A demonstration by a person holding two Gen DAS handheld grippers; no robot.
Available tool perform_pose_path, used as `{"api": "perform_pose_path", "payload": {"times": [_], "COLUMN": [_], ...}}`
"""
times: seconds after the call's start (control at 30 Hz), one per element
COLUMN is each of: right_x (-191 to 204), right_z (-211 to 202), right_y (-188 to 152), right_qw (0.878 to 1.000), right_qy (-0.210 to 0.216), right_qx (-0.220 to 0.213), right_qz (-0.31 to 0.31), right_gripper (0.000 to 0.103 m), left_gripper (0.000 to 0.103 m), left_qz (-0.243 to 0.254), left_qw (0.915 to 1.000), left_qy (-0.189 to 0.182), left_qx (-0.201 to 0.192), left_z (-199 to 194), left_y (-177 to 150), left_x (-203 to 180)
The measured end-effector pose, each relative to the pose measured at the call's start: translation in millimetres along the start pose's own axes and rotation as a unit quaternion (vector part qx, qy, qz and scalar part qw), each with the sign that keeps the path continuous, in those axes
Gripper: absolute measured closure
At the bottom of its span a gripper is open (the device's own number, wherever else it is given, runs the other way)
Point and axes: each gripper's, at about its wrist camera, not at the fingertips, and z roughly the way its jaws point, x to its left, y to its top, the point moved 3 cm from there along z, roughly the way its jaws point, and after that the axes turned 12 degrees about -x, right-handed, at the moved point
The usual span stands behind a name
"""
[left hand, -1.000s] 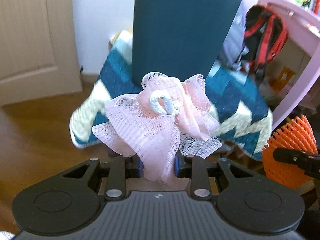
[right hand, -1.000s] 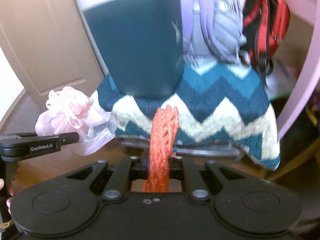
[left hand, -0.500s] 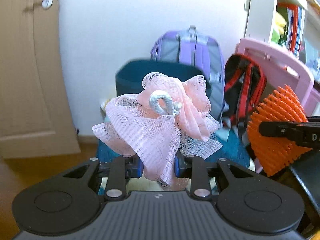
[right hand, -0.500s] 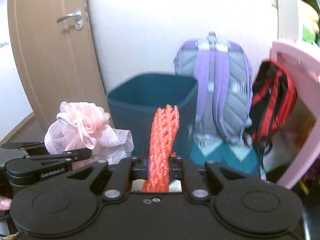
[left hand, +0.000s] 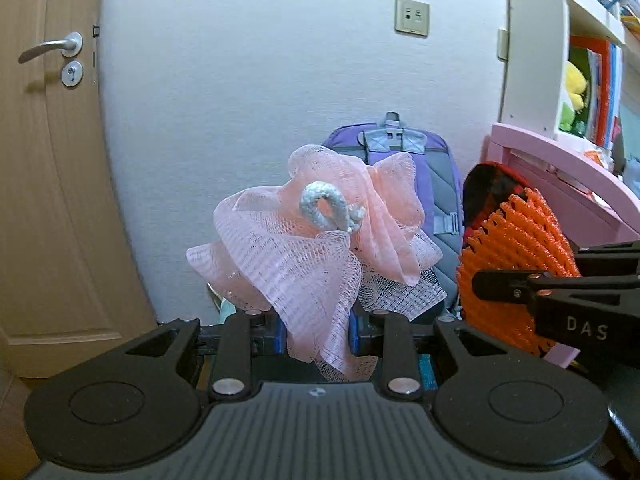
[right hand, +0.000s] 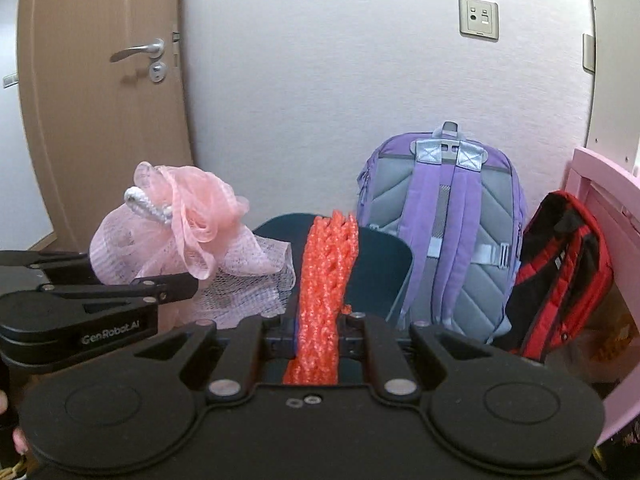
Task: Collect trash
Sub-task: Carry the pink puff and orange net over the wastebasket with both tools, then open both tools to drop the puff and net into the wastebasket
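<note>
The left gripper was clamped on the lower folds of a pink mesh bath pouf, which puffed up above the jaws with its grey cord loop facing the camera. The right gripper was pinched tight on a strip of orange foam netting that stood upright between the pads. The two grippers were held side by side in the air, the pouf just left of the netting. Behind them a dark teal bin showed its open rim, with a purple backpack and a red and black backpack leaning beside it against the white wall. A wooden door stood at the left, pink furniture at the right.
</note>
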Motion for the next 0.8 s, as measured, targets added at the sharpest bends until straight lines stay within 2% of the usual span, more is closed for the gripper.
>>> {"api": "perform_pose_path", "payload": {"times": [0.2,0.47,0.8], "right_x": [-2,-6,-9], "right_z": [50,107,137], "right_y": [2,-22,-45], "right_qw": [1.000,0.998,0.994], "right_qy": [-0.009,-0.008,-0.016], "right_qx": [0.016,0.061,0.101], "right_qz": [-0.003,-0.003,-0.029], "right_gripper": [0.093,0.092,0.083], "left_gripper": [0.076,0.076,0.076], "left_qz": [-0.010,0.010,0.027], "left_qw": [0.9997,0.9979,0.9932], "left_qy": [-0.004,0.000,0.002], "left_qx": [0.024,0.063,0.113], "left_z": [43,100,147], "left_y": [9,-7,-34], "left_x": [9,8,14]}}
